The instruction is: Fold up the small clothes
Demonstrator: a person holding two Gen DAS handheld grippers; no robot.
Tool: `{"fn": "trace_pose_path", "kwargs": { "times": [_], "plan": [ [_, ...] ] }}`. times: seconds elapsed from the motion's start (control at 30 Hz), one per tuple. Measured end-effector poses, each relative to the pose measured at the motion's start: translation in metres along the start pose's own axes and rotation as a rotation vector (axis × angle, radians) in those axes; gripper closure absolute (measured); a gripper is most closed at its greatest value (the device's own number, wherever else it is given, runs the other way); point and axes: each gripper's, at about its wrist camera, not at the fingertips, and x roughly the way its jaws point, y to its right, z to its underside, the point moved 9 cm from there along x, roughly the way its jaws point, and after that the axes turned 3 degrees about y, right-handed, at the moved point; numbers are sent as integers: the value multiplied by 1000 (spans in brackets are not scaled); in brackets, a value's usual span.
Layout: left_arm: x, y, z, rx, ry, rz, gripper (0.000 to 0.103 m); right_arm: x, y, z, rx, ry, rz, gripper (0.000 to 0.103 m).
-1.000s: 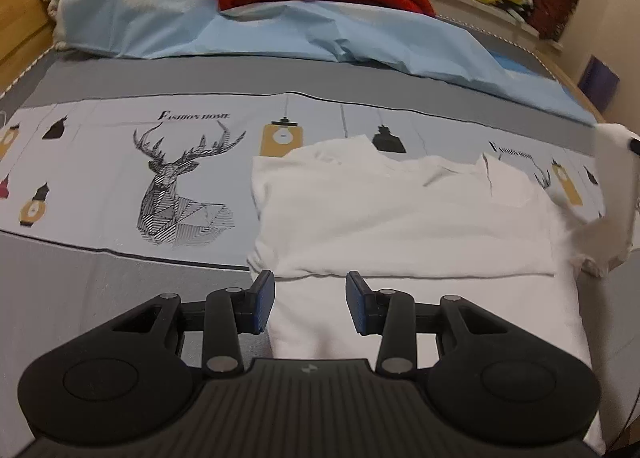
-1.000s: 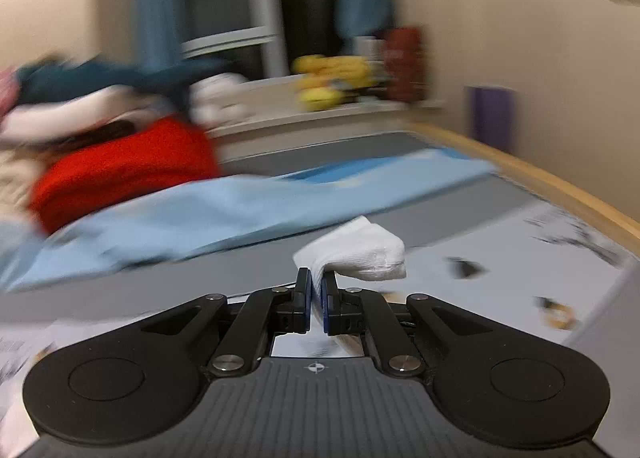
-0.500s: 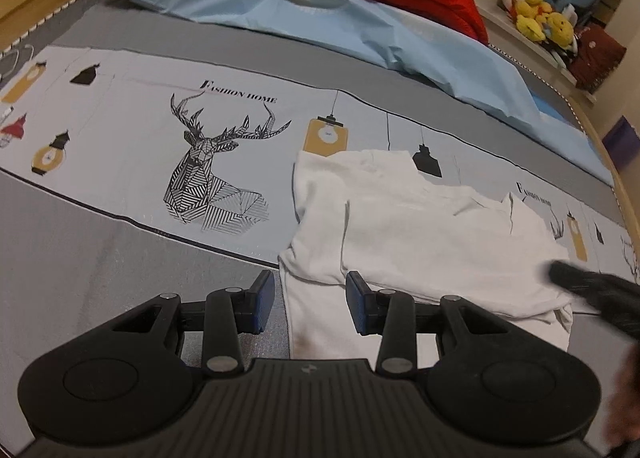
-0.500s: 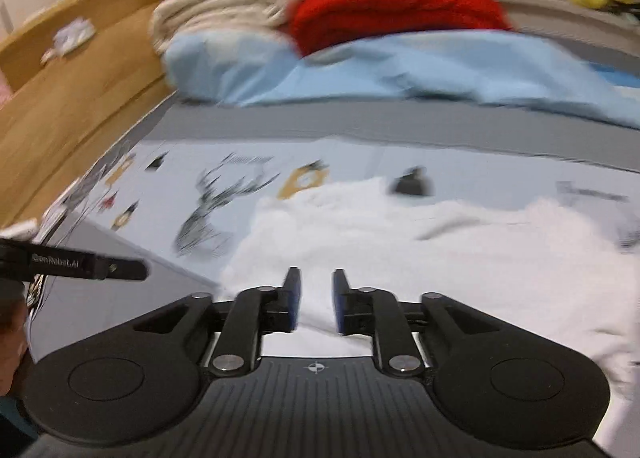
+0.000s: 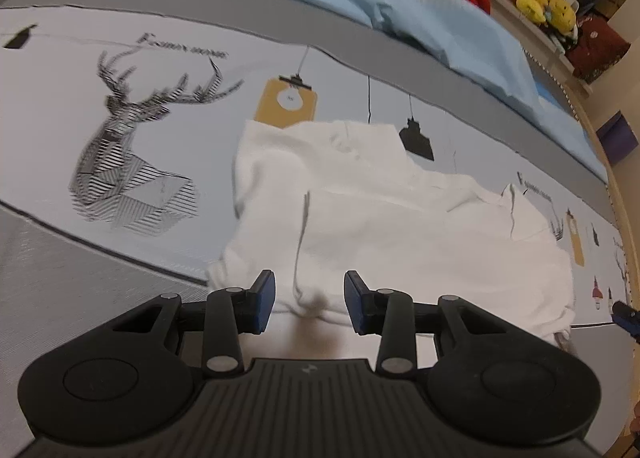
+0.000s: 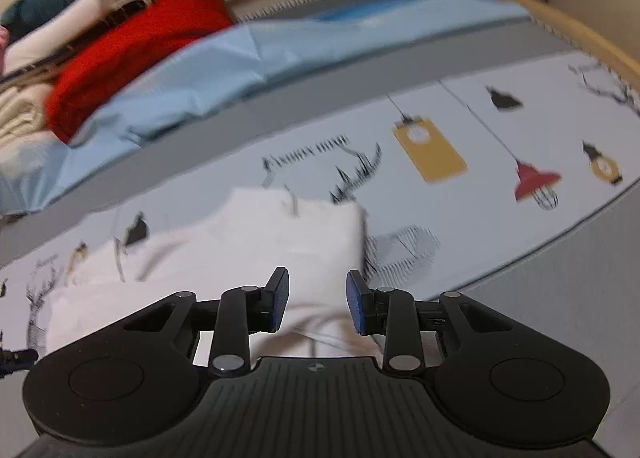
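On the "Fashion Home" bedspread (image 5: 60, 130), both grippers' jaws gape over the white garment (image 5: 400, 226).

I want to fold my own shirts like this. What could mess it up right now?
1. Both the left gripper and the right gripper are open over the near edge of the white shirt. Pinching only the top layer might pull the fold apart.
2. The shirt looks wrinkled near its far edge, so creases could get folded in.
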Motion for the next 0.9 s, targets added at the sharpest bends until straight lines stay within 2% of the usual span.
{"fn": "trace_pose_path", "kwargs": {
  "times": [0.1, 0.27, 0.37, 0.4, 0.43, 0.47, 0.5, 0.57, 0.63, 0.67, 0.73, 0.77, 0.8, 0.9],
  "plan": [
    [20, 2, 1, 12, -14, -8, 60, 20, -4, 12, -23, -56, -19, 66],
    [50, 0, 10, 36, -65, -52, 60, 63, -8, 48, -181, -180, 14, 60],
    [55, 5, 12, 94, -63, -65, 62, 82, -9, 61, -256, -210, 34, 59],
    [55, 6, 12, 114, -62, -68, 79, 85, -8, 63, -276, -209, 48, 59],
    [55, 7, 12, 129, -63, -65, 91, 89, -8, 63, -287, -204, 55, 59],
    [53, 8, 10, 142, -55, -70, 97, 91, -8, 63, -291, -203, 52, 69],
    [47, 9, 6, 154, -35, -65, 99, 91, -9, 62, -288, -198, 47, 93],
    [27, 13, -9, 152, 35, -26, 99, 79, -14, 49, -272, -152, 53, 94],
    [-3, 18, -29, 135, 132, 38, 99, 53, -30, 28, -260, -45, -20, 95],
    [-14, 18, -34, 141, 166, 46, 99, 39, -39, 19, -274, 11, -49, 95],
    [-23, 9, -40, 150, 199, 14, 99, 30, -43, 19, -322, 49, -48, 95],
    [-19, 1, -37, 139, 176, -2, 99, 35, -39, 26, -345, 24, -29, 95],
    [-8, -11, -29, 116, 120, -22, 99, 46, -33, 38, -372, -39, -2, 93],
    [19, -25, -7, 124, -35, -56, 97, 75, -4, 84, -464, -289, 132, 87]
  ]
}}
